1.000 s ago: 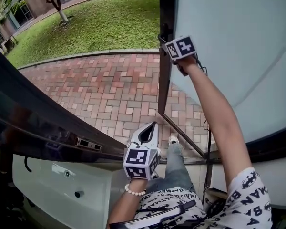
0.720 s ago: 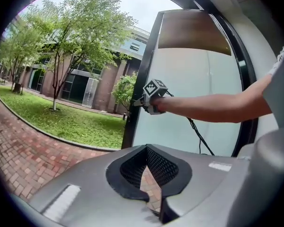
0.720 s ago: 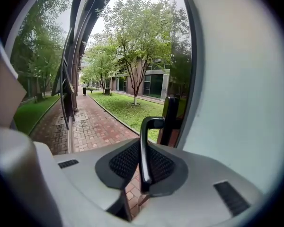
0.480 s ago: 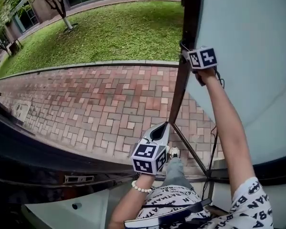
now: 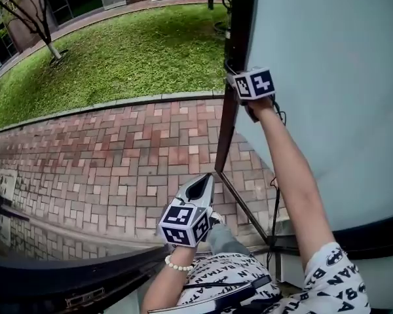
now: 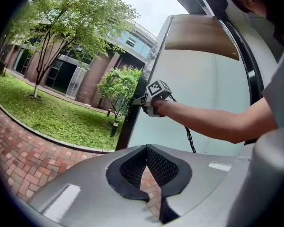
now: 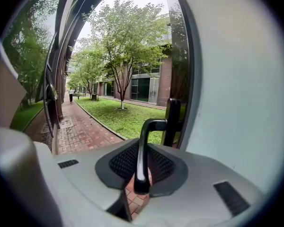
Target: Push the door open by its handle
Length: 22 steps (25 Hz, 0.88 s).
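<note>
**Door held part-open, handle gripped by right gripper (image 7: 142, 176)**
The slim black handle (image 7: 143, 148) is clamped between the right fingers (image 7: 117, 166) near its free end, with the door (image 5: 327, 77) just beyond them. The left gripper (image 6: 149, 174) is empty, fingers (image 6: 132, 167) slightly apart. The grip could be lost if the handle is twisted sideways out of the fingers along the door's arc.
</note>
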### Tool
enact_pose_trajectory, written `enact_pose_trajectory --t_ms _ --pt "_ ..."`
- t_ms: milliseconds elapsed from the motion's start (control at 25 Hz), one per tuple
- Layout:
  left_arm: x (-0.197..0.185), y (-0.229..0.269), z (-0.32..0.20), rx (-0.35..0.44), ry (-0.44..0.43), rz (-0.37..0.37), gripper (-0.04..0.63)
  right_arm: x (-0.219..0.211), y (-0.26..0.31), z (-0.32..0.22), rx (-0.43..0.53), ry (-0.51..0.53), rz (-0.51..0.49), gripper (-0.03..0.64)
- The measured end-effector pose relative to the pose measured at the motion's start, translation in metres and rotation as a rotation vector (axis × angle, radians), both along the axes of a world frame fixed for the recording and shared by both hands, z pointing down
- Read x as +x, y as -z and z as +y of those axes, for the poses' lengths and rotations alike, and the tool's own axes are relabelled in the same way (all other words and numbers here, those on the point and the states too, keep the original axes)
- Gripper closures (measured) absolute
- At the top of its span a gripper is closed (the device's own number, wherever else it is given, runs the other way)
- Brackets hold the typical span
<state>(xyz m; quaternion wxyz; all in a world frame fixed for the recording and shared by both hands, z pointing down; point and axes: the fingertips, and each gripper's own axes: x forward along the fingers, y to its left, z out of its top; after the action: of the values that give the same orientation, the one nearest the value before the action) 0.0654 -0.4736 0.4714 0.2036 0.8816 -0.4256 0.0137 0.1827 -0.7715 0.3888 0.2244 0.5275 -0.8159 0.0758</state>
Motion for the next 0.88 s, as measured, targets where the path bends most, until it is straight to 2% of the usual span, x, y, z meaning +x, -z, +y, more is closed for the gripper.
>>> enact_pose_trajectory --t_ms 320,880 --pt "0.022 0.006 -0.035 -0.006 -0.054 -0.006 0.595 0.075 0.007 -0.044 -0.001 -0.113 0.008 0.548" --pt "0.058 0.002 -0.087 -0.025 -0.101 -0.024 0.595 0.237 0.009 -0.082 -0.016 -0.336 0.017 0.549"
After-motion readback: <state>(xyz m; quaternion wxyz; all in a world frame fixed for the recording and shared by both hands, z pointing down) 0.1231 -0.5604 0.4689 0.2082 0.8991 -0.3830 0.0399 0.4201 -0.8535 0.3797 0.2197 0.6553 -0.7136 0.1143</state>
